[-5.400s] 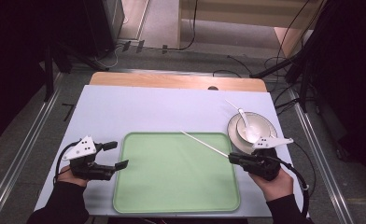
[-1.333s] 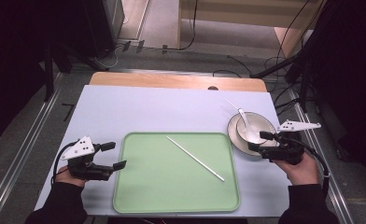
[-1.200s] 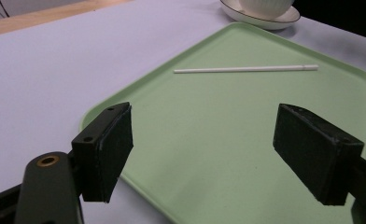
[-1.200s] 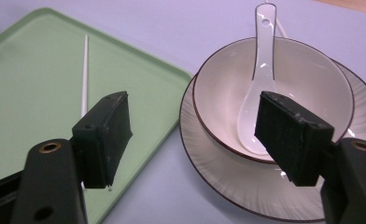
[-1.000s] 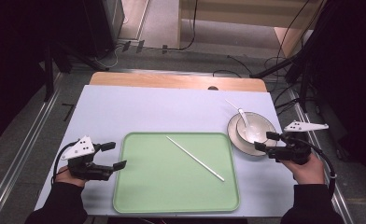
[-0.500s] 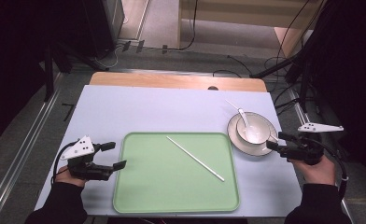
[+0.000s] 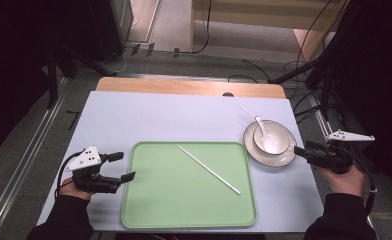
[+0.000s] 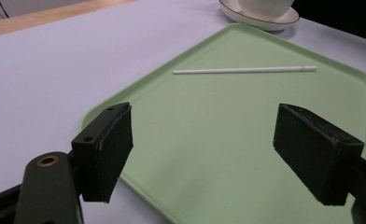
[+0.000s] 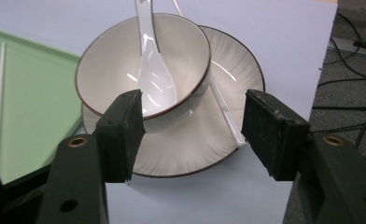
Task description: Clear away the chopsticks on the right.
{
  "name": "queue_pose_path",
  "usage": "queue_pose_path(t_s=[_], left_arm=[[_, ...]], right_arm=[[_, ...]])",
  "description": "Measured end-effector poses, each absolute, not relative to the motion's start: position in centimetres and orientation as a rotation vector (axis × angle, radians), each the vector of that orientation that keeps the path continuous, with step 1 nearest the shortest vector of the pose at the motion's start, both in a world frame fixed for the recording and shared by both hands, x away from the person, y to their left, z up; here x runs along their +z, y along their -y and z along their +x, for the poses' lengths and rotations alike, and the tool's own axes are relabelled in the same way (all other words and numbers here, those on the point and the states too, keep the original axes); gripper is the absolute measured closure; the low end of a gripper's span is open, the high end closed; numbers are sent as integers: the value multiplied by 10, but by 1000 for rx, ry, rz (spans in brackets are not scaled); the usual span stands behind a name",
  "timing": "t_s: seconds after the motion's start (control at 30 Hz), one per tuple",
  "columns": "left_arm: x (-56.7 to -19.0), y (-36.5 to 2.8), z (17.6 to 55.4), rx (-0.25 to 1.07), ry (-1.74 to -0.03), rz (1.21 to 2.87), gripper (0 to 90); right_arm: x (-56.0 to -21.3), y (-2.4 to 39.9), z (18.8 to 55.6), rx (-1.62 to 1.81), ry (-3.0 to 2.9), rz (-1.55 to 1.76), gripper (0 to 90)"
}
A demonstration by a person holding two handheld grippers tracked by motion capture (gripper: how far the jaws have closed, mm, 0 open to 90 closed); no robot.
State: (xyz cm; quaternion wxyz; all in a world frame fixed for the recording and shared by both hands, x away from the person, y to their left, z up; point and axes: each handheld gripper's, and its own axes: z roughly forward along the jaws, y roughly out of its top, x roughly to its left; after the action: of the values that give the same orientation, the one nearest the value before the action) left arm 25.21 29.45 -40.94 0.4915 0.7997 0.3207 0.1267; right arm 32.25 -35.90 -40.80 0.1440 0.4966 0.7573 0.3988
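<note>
- The table (image 7: 149,112), covered pale lilac, has a bare wooden strip along its far edge.
- A green tray (image 7: 184,200) lies at the near middle of the table.
- A white saucer (image 7: 284,159) sits right of the tray, with a white bowl (image 9: 109,70) on it.
- The left gripper (image 7: 124,166), released with jaws wide apart, rests at the tray's left edge.
- The right gripper (image 7: 300,151), also spread open and empty, is just right of the saucer.
- One white chopstick (image 7: 209,170) lies diagonally on the tray; another chopstick (image 9: 225,114) rests on the saucer beside the bowl.
- A white ceramic spoon (image 9: 153,74) lies in the bowl.
</note>
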Motion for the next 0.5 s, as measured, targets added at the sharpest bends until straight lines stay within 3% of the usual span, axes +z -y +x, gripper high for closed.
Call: queue_pose_path(t_s=[0.17,0.4,0.5], left_arm=[[-409,-294,252,310,-778,1946,200],[-409,-294,252,311,-780,1945,199],[-409,-295,252,311,-779,1944,199]], right_arm=[[-414,362,329,1129,-2179,1455,413],[-424,367,344,1094,-2136,1485,525],[-426,368,348,1113,-2119,1520,534]])
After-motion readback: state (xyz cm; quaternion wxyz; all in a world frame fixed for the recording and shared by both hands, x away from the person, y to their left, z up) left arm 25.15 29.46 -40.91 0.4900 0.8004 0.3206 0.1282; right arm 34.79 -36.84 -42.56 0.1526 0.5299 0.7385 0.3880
